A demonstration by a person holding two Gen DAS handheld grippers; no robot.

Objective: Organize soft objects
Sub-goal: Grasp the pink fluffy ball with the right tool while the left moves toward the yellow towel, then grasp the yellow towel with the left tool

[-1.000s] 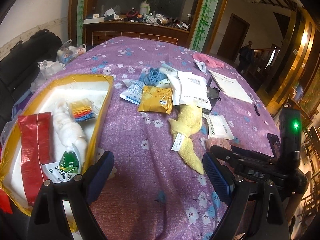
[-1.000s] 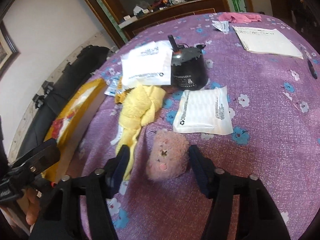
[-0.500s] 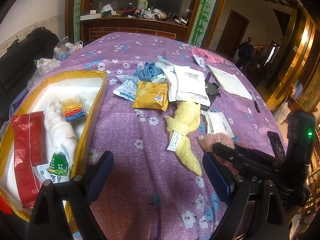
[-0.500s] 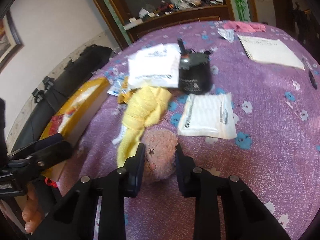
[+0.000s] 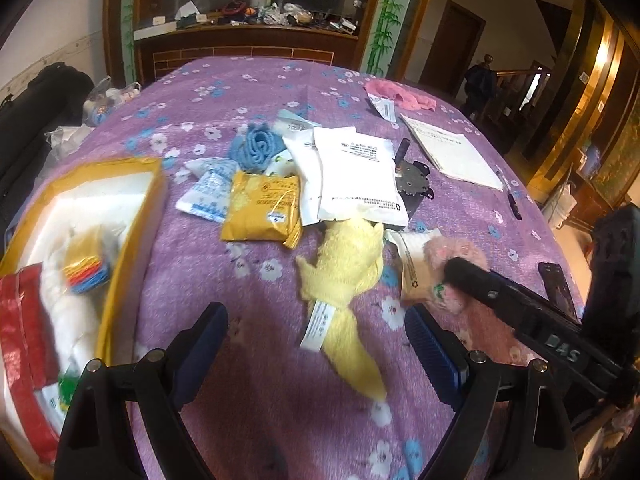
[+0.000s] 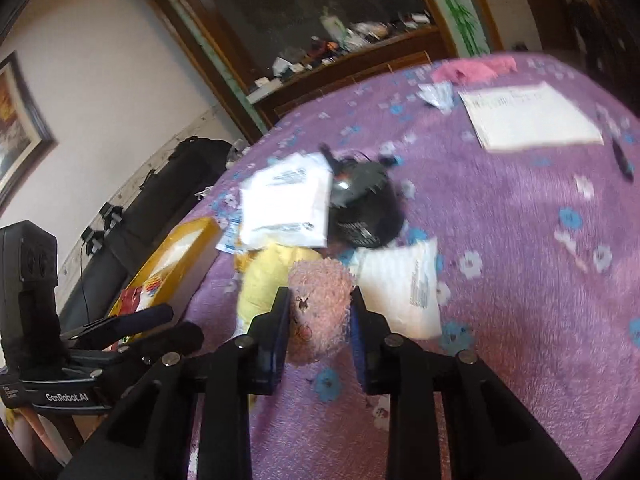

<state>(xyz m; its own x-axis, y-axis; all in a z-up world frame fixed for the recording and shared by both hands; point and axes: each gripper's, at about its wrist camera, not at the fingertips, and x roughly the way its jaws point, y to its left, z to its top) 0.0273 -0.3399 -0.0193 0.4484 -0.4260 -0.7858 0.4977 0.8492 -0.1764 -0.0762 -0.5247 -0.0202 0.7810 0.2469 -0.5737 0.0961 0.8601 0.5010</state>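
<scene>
Lying lengthwise on the purple flowered tablecloth (image 5: 248,92), the yellow plush toy (image 5: 344,272) points its narrow tail toward our open, empty left gripper (image 5: 316,344) and its broad end toward the white packets (image 5: 356,176). We clamp our right gripper (image 6: 318,312) on the pink fuzzy toy (image 6: 320,300), a shaggy rounded lump held just beside the yellow one, its long axis unclear.

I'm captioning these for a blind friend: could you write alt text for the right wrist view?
The right gripper pinches a pink fluffy toy over a purple flowered cloth. Behind it lie a yellow plush, white packets and a black pot.
</scene>
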